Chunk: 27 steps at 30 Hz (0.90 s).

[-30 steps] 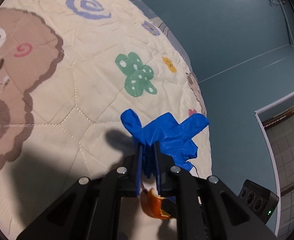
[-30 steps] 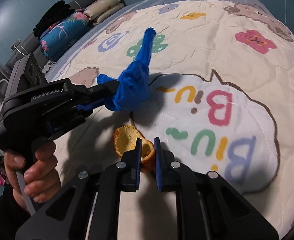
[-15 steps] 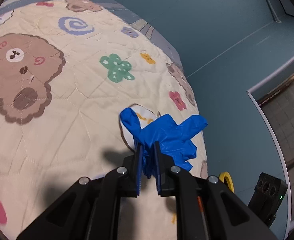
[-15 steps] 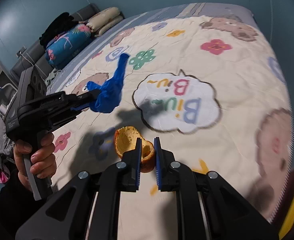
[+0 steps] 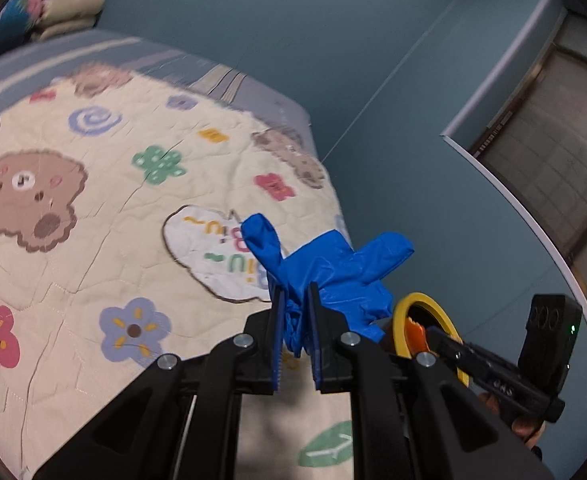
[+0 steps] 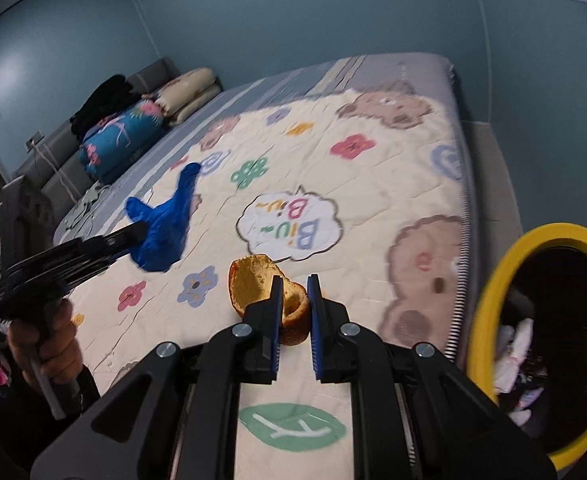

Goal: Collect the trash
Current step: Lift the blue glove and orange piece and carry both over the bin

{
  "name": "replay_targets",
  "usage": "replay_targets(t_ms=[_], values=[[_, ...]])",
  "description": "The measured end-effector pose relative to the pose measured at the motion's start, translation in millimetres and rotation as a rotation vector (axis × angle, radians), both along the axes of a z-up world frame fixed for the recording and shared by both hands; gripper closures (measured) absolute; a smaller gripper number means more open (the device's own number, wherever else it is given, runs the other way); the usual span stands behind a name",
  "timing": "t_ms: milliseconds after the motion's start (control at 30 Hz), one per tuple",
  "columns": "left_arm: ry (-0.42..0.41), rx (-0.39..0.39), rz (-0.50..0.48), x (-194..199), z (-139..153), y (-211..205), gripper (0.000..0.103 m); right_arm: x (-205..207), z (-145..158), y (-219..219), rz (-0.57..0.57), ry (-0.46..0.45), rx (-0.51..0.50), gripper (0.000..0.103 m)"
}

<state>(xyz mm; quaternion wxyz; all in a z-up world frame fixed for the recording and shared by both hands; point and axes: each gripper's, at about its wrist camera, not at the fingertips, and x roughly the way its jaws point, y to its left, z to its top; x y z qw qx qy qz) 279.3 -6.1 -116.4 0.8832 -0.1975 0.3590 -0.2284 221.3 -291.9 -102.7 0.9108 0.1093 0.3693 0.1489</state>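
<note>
- My right gripper is clenched on the orange peel, a hollow cup of rind. The fingers pinch only one edge of it, so most of the cup hangs out to the left of the jaws. I judge that a sideways jolt could pivot it out of the grip.
- My left gripper is clamped on the blue glove. Only a bunched part sits between the pads, and the loose fingers of the glove splay up and to the right. They are limp, and I think they could catch on a rim and drape outside instead of falling in.
- Both pieces of trash are held in the air above the quilt, not lying on it.
- The yellow-rimmed bin stands at the near right, beside the bed's edge. Its black liner already holds pale scraps.
- In the left view my right gripper sits just before the bin rim, with the glove close by on its left. If I bring both hands to the opening together, the tongs could knock into each other.
- Letting go before a piece is over the opening would drop it on the quilt or the floor.
</note>
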Motion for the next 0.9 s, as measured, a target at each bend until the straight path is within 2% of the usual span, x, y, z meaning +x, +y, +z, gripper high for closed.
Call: replay_targets(t_ms=[433, 600, 900], values=[[-0.117, 0.104, -0.034, -43, 53, -62, 0.093, -47, 41, -80, -0.167, -0.136, 0.031, 0.091], [-0.170, 0.128, -0.068, -55, 63, -88, 0.093, -61, 49, -107, -0.229, -0.169, 0.020, 0.091], [-0.249, 0.216, -0.096, -62, 76, -135, 0.093, -78, 53, -143, -0.321, -0.206, 0.024, 0.091]])
